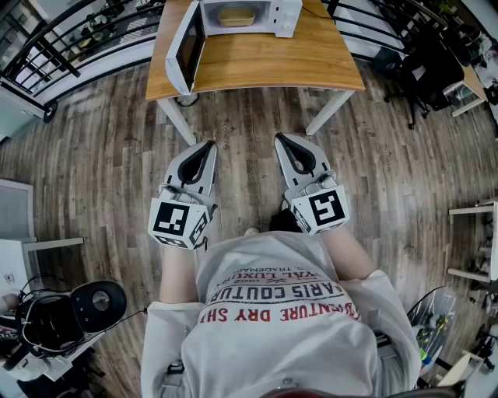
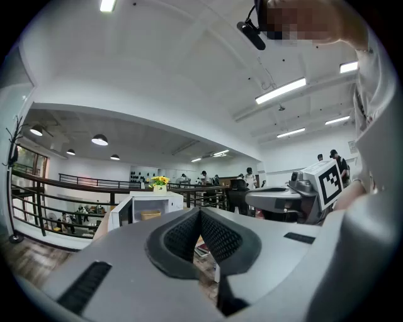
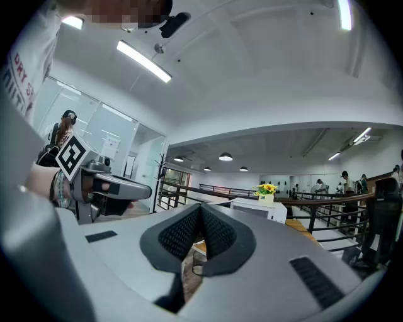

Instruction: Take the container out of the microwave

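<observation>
A white microwave (image 1: 249, 15) stands on the wooden table (image 1: 264, 66) with its door (image 1: 185, 48) swung open to the left. A tan container (image 1: 236, 15) sits inside it. My left gripper (image 1: 208, 145) and right gripper (image 1: 282, 138) are held level, side by side over the floor, well short of the table. Both have their pads closed together with nothing between them. The left gripper view shows the microwave (image 2: 148, 207) far off, the container (image 2: 150, 215) in its cavity, beyond the closed left gripper (image 2: 199, 210). In the right gripper view the microwave (image 3: 255, 209) lies beyond the closed right gripper (image 3: 200, 207).
A pot of yellow flowers (image 2: 159, 181) stands on top of the microwave. A black office chair (image 1: 428, 70) is right of the table, a black railing (image 1: 70, 39) to its left. White furniture (image 1: 15, 225) and a black device (image 1: 78, 307) stand at the left.
</observation>
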{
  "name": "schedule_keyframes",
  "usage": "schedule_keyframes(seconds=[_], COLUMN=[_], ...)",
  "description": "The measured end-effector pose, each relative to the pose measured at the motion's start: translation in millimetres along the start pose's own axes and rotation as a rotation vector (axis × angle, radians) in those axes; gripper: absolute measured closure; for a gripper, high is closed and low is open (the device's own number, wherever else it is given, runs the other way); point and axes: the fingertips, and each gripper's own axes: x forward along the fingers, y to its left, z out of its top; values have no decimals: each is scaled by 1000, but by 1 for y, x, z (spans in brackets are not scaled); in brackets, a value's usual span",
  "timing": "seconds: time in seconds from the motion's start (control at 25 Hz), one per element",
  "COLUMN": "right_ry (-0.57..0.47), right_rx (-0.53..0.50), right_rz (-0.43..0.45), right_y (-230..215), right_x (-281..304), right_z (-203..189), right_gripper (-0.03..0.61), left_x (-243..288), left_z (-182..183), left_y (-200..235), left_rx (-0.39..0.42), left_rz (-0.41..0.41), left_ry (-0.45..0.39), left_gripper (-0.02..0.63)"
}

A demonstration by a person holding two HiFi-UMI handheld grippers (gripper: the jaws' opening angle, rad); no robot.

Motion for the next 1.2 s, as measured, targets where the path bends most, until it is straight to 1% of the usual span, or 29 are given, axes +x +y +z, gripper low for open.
schedule_keyframes(seconds=[0.4,0.52,0.68,0.72,0.76,0.8,0.84,1.0,1.2], right_ry=[15,-10,-43,-49,-55,-58,-57,-39,-19], right_rx=[18,25,8,4,1,-1,-3,-7,2], right_rz=[5,4,-1,-4,-9,-14,-22,-35,4], right_y=[3,4,4,2,0,-3,-6,-18,-26], right_x=[2,3,6,7,10,12,15,23,40], right_z=[-5,-2,4,5,7,7,8,5,-4], right_gripper=[551,551,549,530,451,350,302,299,301], left_x=[0,-3,-5,-5,-5,-5,-4,-1,11], left_z=[3,5,5,5,6,6,7,7,1], left_y=[4,4,8,9,11,13,15,21,34], left_rx=[-20,-18,-16,-17,-17,-17,-18,-23,-35], left_rz=[0,-7,0,3,6,9,13,23,52], left_ry=[-28,-34,-35,-36,-38,-39,-40,-40,-25], left_gripper=[601,601,601,601,601,601,601,601,601])
